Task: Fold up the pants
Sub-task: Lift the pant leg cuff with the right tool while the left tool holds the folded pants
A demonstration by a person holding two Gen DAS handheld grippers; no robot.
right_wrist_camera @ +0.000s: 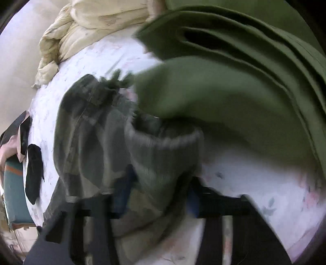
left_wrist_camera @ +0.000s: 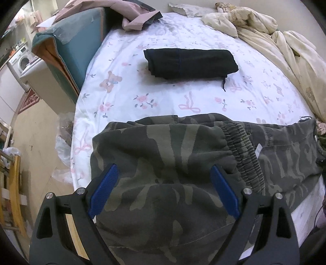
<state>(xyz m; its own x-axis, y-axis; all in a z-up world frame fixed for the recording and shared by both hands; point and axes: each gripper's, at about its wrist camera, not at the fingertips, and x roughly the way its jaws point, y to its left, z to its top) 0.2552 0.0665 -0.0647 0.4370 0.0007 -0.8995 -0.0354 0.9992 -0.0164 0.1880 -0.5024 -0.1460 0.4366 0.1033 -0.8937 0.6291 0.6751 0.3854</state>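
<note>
Camouflage pants (left_wrist_camera: pixel 173 146) lie crumpled on the near part of the flowered bed sheet (left_wrist_camera: pixel 163 97), an elastic ribbed cuff (left_wrist_camera: pixel 244 155) showing on top. My left gripper (left_wrist_camera: pixel 163 167) hovers just above them, blue pads wide open with nothing gripped. The right wrist view is blurred. There my right gripper (right_wrist_camera: pixel 159 183) has a bunched fold of the camouflage pants (right_wrist_camera: pixel 163 155) filling the gap between its blue pads (right_wrist_camera: pixel 122 189), and it looks shut on that fold. A folded black pair (left_wrist_camera: pixel 189 63) rests farther back on the bed.
A plain green garment (right_wrist_camera: pixel 224 91) lies piled close beside the right gripper. A cream quilt (left_wrist_camera: pixel 264 26) is heaped at the far right. A teal padded piece (left_wrist_camera: pixel 81 46) with pink cloth (left_wrist_camera: pixel 130 12) draped on it borders the bed's left edge. The floor drops off to the left.
</note>
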